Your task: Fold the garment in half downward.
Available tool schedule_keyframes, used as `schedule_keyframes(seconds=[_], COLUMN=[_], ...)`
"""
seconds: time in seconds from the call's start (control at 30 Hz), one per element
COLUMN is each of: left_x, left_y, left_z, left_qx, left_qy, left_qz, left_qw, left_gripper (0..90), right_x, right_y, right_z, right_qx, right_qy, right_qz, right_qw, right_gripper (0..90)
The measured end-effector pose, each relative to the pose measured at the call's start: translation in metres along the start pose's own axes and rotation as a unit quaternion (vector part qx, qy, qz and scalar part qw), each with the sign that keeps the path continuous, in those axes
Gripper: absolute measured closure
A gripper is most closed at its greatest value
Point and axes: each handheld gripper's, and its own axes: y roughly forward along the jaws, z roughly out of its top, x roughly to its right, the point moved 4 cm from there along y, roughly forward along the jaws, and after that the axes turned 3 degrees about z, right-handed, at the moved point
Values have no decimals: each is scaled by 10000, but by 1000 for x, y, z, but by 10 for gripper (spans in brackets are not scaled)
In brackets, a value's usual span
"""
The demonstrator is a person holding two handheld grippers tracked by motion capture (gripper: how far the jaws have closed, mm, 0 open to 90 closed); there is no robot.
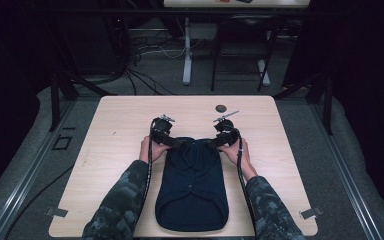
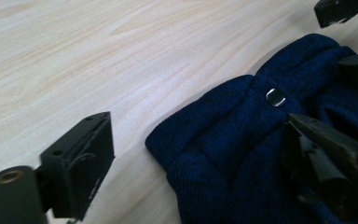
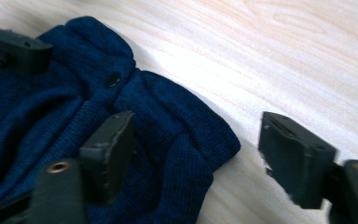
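Observation:
A dark blue knitted garment [image 1: 192, 185] lies flat on the light wooden table [image 1: 125, 120], its narrow end pointing away from the person. My left gripper [image 1: 177, 142] is at that end's left corner and my right gripper [image 1: 211, 142] at its right corner. In the left gripper view the left gripper [image 2: 196, 149] stands open, one jaw over bare wood and the other over the fabric, with the corner [image 2: 200, 140] between them. In the right gripper view the right gripper [image 3: 200, 144] straddles the other corner [image 3: 186, 140] the same way, also open. A metal snap [image 2: 275, 97] sits near the edge.
A small dark round thing [image 1: 221, 107] lies on the table just beyond the right gripper. Metal clips [image 1: 56, 211] [image 1: 311, 212] sit at the table's near corners. Past the far edge are a table leg [image 1: 187, 55], a stool frame and loose cables on the floor.

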Motion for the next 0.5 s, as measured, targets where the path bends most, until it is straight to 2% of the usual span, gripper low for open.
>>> schedule_keyframes(seconds=[0.1,0.2,0.4,0.43,0.5], left_x=[1,2,4,5,6], left_y=[3,7,13,13,13], left_z=[-1,-2,-5,-6,-9], left_qx=[-66,-109,-255,-269,-210], left_qy=[-8,-9,-15,22,55], left_qz=[15,44,119,128,197], left_qw=[10000,9999,9996,9996,9996], left_gripper=[153,188,305,317,326], right_x=[0,-1,-4,-4,-4], right_y=[4,7,11,11,10], right_z=[-2,-2,-4,-5,-6], right_qx=[-69,-28,-135,-250,-250], right_qy=[38,57,31,-33,-56], right_qz=[102,83,80,106,113], right_qw=[9999,9999,9999,9996,9996], right_gripper=[374,417,465,470,478])
